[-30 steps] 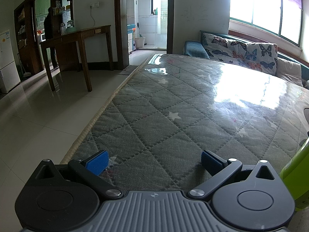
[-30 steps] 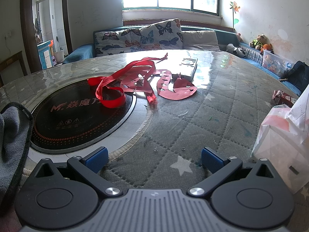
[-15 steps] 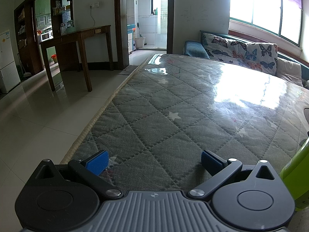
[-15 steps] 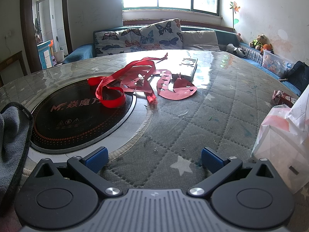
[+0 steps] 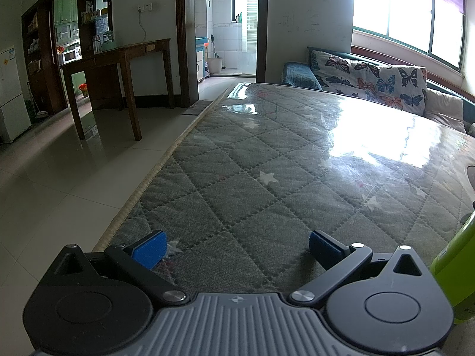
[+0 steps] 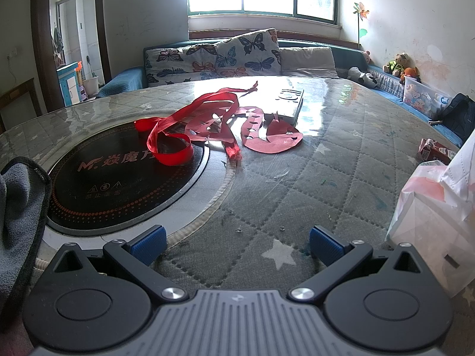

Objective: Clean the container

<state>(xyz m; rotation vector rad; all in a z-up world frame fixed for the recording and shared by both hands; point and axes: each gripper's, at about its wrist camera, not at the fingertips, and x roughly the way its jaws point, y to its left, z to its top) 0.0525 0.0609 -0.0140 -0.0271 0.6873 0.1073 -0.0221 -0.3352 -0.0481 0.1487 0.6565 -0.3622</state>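
Observation:
A lime-green container (image 5: 458,273) stands at the right edge of the left wrist view, just right of my left gripper (image 5: 236,247). That gripper is open, low over the grey quilted table (image 5: 267,160), nothing between its blue pads. In the right wrist view a grey cloth (image 6: 17,219) lies at the far left, beside my right gripper (image 6: 236,244). The right gripper is open too and holds nothing, resting near the rim of a black round cooktop (image 6: 118,178) set into the table.
Red ribbon (image 6: 178,136) and red paper cut-outs (image 6: 267,136) lie across the cooktop and table, with a white remote (image 6: 288,103) behind. A white plastic bag (image 6: 436,216) stands at the right. The table's left edge (image 5: 154,178) drops to a tiled floor.

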